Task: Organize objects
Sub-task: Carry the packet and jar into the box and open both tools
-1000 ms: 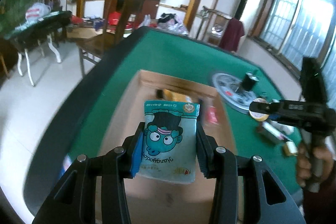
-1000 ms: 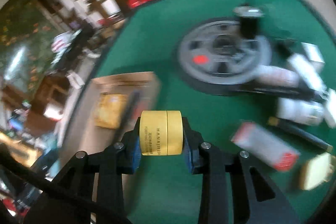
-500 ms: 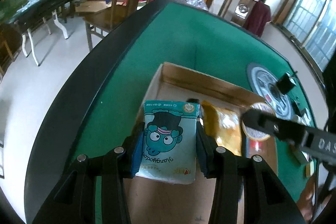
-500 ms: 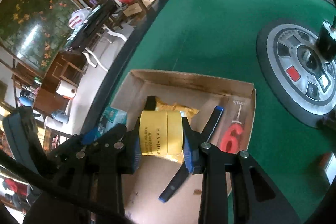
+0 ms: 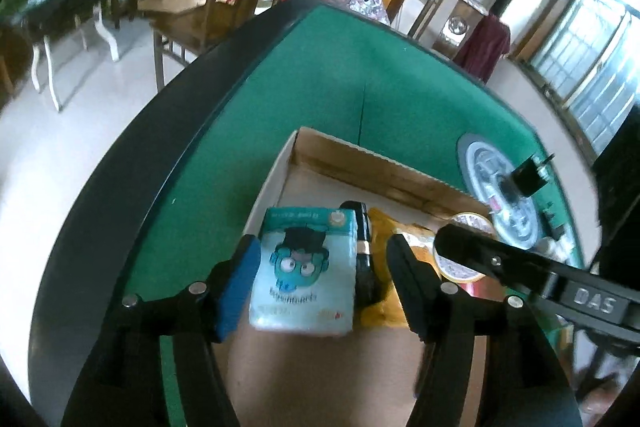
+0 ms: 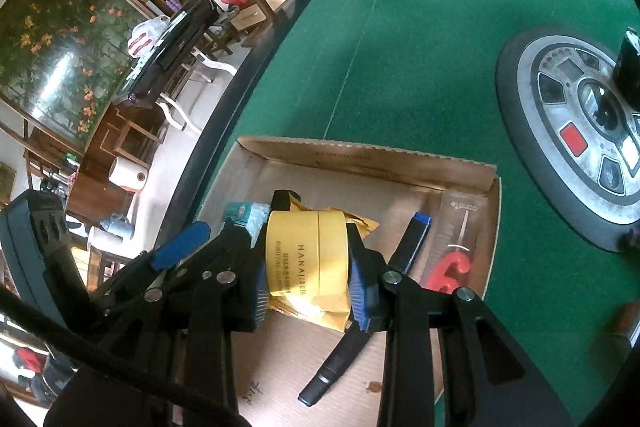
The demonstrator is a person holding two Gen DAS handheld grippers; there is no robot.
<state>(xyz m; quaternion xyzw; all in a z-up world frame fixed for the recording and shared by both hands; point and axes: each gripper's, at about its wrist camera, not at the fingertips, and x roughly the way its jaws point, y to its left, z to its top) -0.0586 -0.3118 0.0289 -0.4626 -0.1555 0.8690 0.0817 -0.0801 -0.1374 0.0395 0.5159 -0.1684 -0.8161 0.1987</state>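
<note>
left claw (image 5: 320, 259) gaping wide around teal tissue pack (image 5: 304, 263) | right claw (image 6: 307, 287) gripping yellow jar (image 6: 306, 258) | both hovering over cardboard box (image 6: 360, 157), frame centre

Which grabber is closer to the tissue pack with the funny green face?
Left. The left gripper is open right around the tissue pack in the box. The right gripper, holding the yellow jar, is off to its right.

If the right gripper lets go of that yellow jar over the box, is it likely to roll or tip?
Probably. The yellow jar is a short cylinder held on its side in the right gripper, so it may roll. Below it lies a crumpled yellow pouch, an uneven landing. The cardboard box walls should likely contain it. It looks rigid, not floppy.
</note>
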